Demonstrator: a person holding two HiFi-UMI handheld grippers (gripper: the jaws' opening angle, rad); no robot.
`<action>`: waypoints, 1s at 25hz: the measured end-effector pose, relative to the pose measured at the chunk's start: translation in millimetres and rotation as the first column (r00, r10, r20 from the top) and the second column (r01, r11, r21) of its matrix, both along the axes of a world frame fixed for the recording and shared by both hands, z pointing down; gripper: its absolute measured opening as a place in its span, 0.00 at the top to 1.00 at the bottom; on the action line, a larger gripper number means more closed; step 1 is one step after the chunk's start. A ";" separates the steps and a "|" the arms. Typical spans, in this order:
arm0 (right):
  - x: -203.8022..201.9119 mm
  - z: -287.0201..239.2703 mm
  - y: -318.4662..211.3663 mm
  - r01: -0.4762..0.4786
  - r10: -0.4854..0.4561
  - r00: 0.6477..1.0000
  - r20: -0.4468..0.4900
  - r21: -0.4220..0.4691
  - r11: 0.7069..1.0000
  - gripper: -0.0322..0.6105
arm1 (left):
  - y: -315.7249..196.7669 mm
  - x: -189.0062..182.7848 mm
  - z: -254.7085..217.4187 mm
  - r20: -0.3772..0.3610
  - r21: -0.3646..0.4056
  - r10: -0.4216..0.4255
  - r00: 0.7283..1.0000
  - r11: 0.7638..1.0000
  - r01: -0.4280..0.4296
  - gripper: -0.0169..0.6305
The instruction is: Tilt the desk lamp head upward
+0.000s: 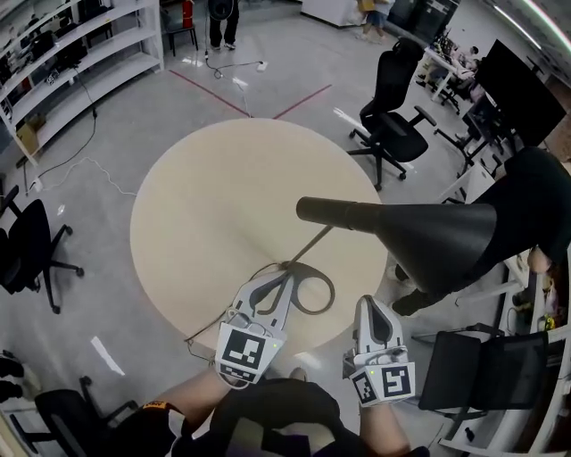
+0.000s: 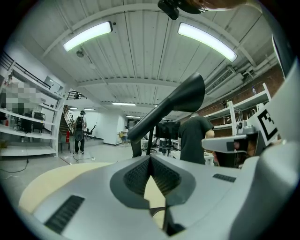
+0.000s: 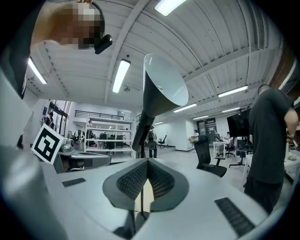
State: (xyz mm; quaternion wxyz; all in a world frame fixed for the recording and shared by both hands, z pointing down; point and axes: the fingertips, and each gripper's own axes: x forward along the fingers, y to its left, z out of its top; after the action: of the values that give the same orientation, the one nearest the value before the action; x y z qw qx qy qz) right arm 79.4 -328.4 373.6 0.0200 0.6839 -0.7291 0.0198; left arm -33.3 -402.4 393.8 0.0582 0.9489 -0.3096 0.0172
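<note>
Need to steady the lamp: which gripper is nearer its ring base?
Left. The left gripper has its tips right at the ring base, where the stem rises. The right gripper sits apart, off to the base's right near the table edge.

- The black ring-shaped lamp base (image 1: 331, 287) is partly covered on its left by the white left gripper (image 1: 284, 278).
- The black cone-shaped lamp head (image 1: 419, 236) hides a stretch of the right rim of the round beige table (image 1: 196, 223) and much of a person in a dark top (image 1: 535, 192).
- A standing person (image 1: 223, 22) is cut off above the legs by the head view's top edge.
- In the left gripper view the lamp head's (image 2: 178, 101) narrow end drops behind that gripper's grey body.
</note>
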 end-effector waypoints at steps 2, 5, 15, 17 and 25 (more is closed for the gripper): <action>-3.1 3.9 4.4 0.001 -0.001 1.000 -0.026 -0.007 1.000 0.93 | 8.3 -4.2 0.7 0.007 0.005 -0.012 1.000 1.000 0.012 0.90; -9.9 6.6 11.7 0.014 -0.015 0.998 -0.057 -0.013 1.000 0.93 | 22.6 -10.6 0.0 0.022 0.015 -0.032 0.999 0.999 0.032 0.90; 9.5 19.1 99.6 0.059 -0.061 0.996 -0.066 -0.029 0.998 0.93 | 121.4 13.9 4.0 0.053 0.029 -0.121 0.991 0.992 0.119 0.90; 16.7 21.4 126.4 0.077 -0.079 0.995 -0.066 -0.028 0.997 0.93 | 150.7 21.4 5.3 0.052 0.029 -0.147 0.988 0.989 0.146 0.90; 54.4 45.7 242.5 0.156 -0.159 0.985 -0.066 -0.048 0.987 0.93 | 284.1 47.2 23.5 0.059 0.002 -0.277 0.959 0.961 0.277 0.90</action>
State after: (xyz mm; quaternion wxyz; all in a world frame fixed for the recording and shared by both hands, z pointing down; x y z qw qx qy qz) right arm 133.8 -85.9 419.3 0.0614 0.6236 -0.7793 0.0100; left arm 13.9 -118.4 417.2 0.0540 0.8952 -0.4409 0.0375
